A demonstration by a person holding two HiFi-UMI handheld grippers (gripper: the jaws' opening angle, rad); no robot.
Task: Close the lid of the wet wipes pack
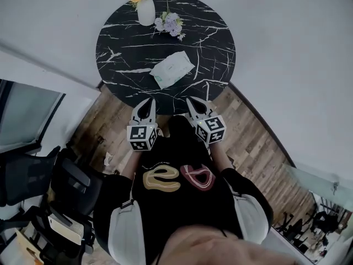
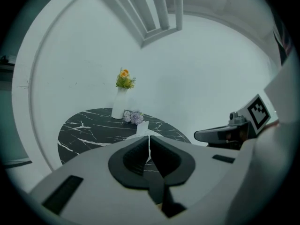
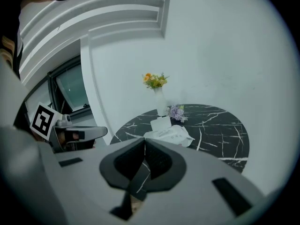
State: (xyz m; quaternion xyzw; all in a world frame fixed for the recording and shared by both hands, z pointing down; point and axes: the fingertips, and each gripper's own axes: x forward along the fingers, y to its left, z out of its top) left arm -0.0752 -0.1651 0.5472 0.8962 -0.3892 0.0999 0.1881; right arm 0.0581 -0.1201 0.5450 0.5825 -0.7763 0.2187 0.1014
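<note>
Now, wet wipes pack lies on round marble bench, just off centre toward 5 o'clock, lid flipped up. Left gripper & right gripper hover at bench's 6 o'clock edge, both w/ jaws together, nothing btwn. Vase at 12 o'clock.

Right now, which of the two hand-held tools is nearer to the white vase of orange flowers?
Left, slightly. The left tool sits just off the round black marble table's near edge, straight in line with the white vase; the right tool is alongside, offset further right.
</note>
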